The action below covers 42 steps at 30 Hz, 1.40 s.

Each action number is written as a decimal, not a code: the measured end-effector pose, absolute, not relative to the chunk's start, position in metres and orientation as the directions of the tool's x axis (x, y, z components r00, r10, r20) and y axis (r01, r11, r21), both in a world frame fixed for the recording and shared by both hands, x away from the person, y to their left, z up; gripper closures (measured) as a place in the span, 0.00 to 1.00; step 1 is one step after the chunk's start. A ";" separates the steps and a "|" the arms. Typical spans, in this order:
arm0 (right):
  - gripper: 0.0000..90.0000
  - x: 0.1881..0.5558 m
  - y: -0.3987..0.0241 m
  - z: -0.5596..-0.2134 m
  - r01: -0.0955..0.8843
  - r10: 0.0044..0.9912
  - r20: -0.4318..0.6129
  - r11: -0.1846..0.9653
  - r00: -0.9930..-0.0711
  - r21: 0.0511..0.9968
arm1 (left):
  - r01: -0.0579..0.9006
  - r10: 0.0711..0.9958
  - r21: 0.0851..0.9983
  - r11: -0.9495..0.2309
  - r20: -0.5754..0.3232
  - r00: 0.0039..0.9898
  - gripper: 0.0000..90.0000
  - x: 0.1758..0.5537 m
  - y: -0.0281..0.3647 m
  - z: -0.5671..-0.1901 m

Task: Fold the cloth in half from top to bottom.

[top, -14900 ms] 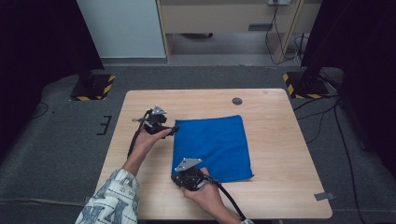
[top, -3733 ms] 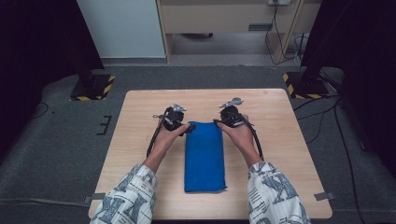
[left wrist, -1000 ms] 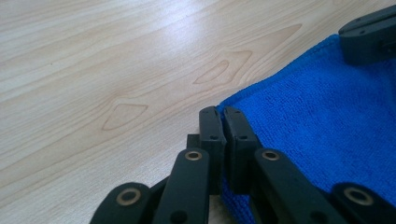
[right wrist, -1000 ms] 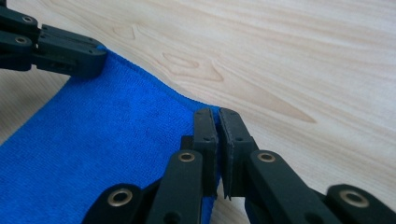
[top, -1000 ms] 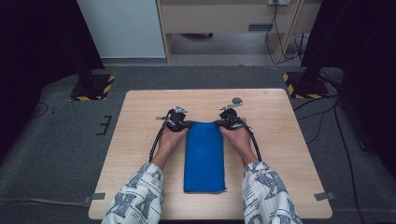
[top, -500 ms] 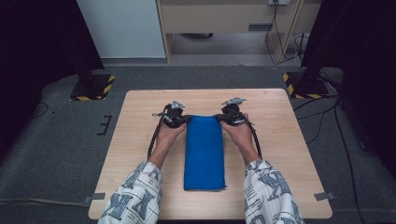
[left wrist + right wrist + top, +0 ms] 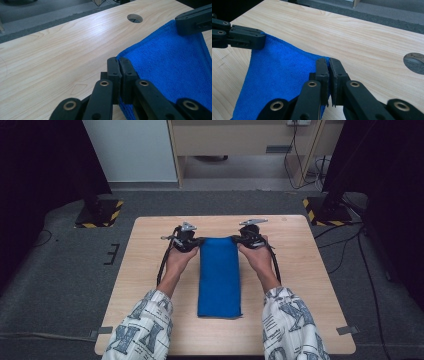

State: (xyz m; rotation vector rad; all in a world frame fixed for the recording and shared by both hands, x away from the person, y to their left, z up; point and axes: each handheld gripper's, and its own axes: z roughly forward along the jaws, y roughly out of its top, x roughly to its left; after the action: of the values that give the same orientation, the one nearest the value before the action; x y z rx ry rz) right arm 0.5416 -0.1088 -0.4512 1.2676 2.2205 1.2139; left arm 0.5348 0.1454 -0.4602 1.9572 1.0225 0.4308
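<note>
A blue cloth (image 7: pixel 219 280) lies folded into a narrow strip down the middle of the wooden table (image 7: pixel 310 270). My left gripper (image 7: pixel 199 241) is shut on the strip's far left corner, and my right gripper (image 7: pixel 235 240) is shut on its far right corner. In the left gripper view the jaws (image 7: pixel 119 65) pinch the edge of the cloth (image 7: pixel 170 67), with the right gripper (image 7: pixel 193 22) across from it. In the right gripper view the closed gripper (image 7: pixel 329 66) holds the cloth (image 7: pixel 279 75), raised a little off the wood, with the left gripper (image 7: pixel 249 37) opposite.
A round cable hole (image 7: pixel 134 18) is cut in the tabletop beyond the cloth's far edge and shows again as the hole (image 7: pixel 414 62). Bare wood lies on both sides of the strip. Black stands with yellow-striped bases (image 7: pixel 97 215) flank the table on the floor.
Both grippers have risen slightly with the cloth's far corners still pinched. Much earlier the cloth lay as a wide square; now it is a narrow strip.
</note>
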 end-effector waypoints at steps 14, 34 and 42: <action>0.96 0.546 -0.108 -0.437 0.530 0.819 0.135 0.227 -0.558 0.817 | 0.473 0.794 0.830 -0.296 -0.061 0.605 0.98 0.540 0.147 -0.444; 0.96 0.542 -0.109 -0.443 0.508 0.808 0.111 0.250 -0.578 0.824 | 0.460 0.786 0.830 -0.317 -0.041 0.616 0.98 0.536 0.144 -0.445; 0.96 0.529 -0.116 -0.451 0.507 0.800 0.116 0.254 -0.589 0.824 | 0.454 0.777 0.829 -0.326 -0.038 0.628 0.98 0.525 0.140 -0.448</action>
State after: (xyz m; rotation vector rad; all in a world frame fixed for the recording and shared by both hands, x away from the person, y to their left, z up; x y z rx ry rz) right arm 0.5291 -0.1161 -0.4513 1.2017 2.2042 1.2575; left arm 0.5246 0.1397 -0.4476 1.9760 0.9682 0.4675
